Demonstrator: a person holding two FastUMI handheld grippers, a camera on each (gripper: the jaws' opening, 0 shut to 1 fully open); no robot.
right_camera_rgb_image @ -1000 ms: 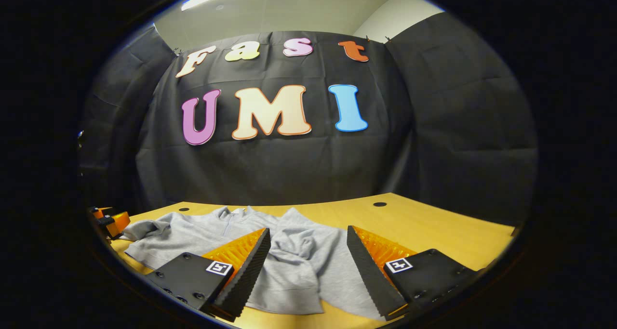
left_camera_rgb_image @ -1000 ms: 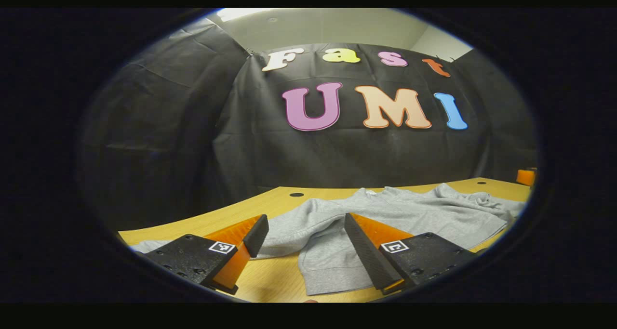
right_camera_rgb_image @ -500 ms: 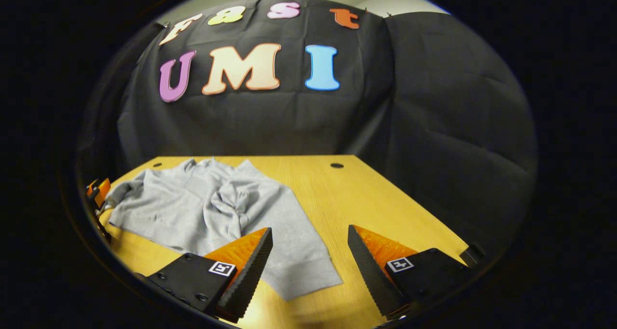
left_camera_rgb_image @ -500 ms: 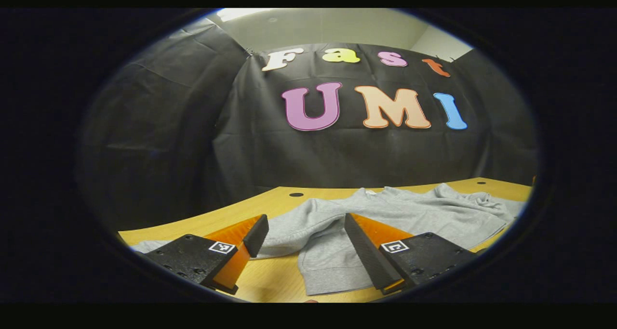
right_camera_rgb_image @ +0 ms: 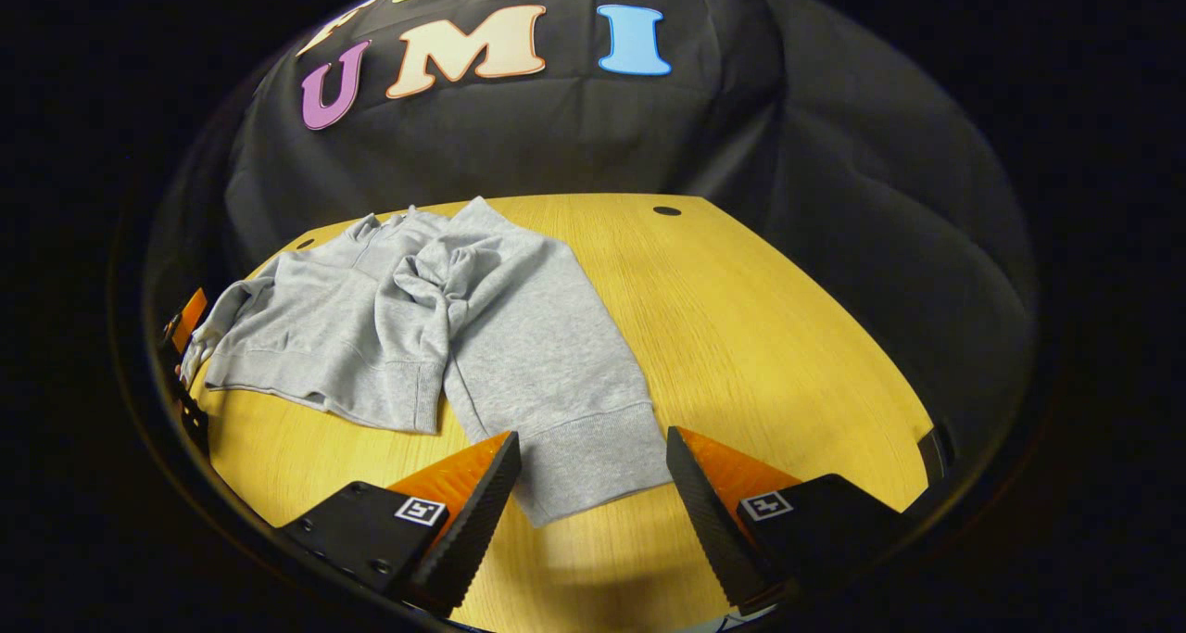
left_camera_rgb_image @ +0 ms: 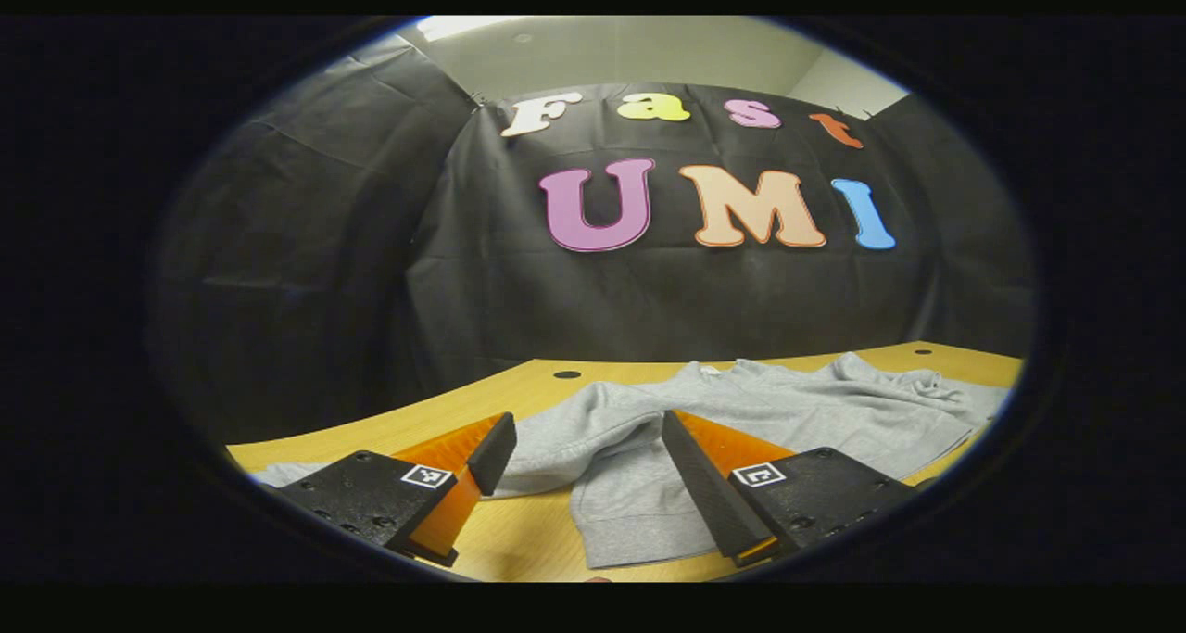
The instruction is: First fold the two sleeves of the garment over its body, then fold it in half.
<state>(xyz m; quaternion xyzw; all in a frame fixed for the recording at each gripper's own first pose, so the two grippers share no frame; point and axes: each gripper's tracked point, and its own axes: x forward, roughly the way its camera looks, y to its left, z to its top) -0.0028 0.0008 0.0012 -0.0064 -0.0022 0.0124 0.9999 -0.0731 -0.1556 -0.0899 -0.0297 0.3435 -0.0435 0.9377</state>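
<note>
We are holding the left gripper (left_camera_rgb_image: pixel 586 452) low over the wooden table (left_camera_rgb_image: pixel 519 401), its fingers standing apart with nothing between them. In the left gripper view, the grey garment (left_camera_rgb_image: pixel 741 411) is lying flat across the lower centre and right of the frame, one cuffed sleeve end (left_camera_rgb_image: pixel 630 531) reaching down between the fingers. We are holding the right gripper (right_camera_rgb_image: pixel 593 471) higher, looking down on the table (right_camera_rgb_image: pixel 760 318); its fingers are also standing apart and are gripping nothing. In the right gripper view, the garment (right_camera_rgb_image: pixel 371 309) is occupying the centre left, with a sleeve (right_camera_rgb_image: pixel 547 364) running to the lower centre and its cuff (right_camera_rgb_image: pixel 593 457) lying between the fingertips.
</note>
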